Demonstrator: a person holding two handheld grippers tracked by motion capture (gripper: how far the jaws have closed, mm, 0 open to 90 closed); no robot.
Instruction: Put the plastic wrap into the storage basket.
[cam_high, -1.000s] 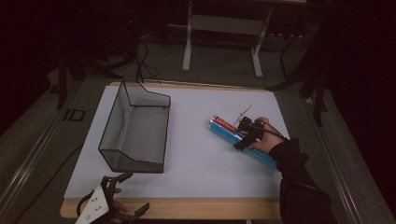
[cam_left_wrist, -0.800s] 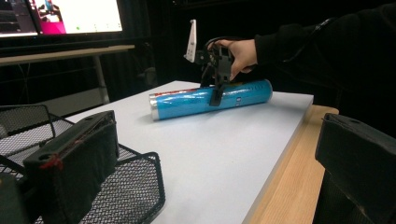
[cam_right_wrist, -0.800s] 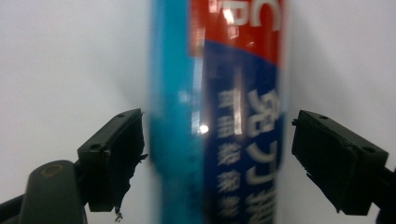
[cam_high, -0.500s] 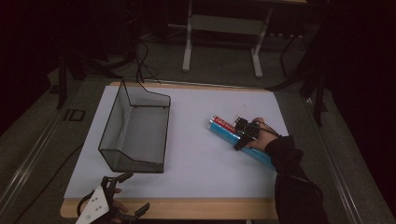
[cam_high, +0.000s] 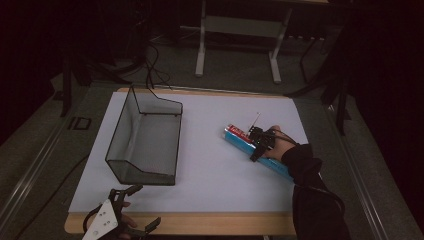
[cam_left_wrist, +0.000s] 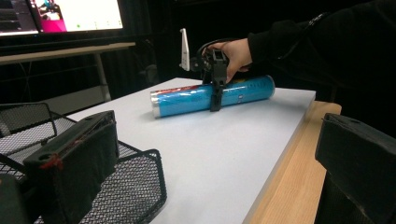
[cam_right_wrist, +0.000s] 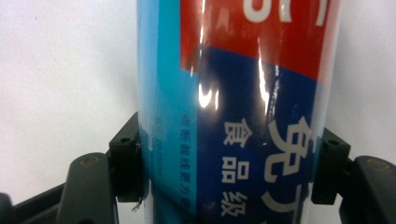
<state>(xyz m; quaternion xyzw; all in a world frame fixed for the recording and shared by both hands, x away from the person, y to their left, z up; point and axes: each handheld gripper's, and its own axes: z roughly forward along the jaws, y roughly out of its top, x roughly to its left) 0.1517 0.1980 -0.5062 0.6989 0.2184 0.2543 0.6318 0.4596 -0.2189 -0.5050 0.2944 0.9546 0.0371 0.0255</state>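
Right gripper (cam_high: 258, 142) clamped across the blue tube (cam_left_wrist: 212, 96), which lies flat on the table (cam_high: 215, 165) right of the wire basket (cam_high: 145, 142). Glossy wrap (probably slick), rigid and light; mid-body hold looks balanced. Left gripper (cam_high: 131, 212) spread wide, empty, at the near edge.

The high view is dim and grainy: the white bench (cam_high: 210, 150) is softly lit while the upper frame sinks into black. In the left gripper view, bright monitors (cam_left_wrist: 60, 16) glow at upper left and near jaws blur. In the right gripper view, glare streaks the tube (cam_right_wrist: 233, 93).
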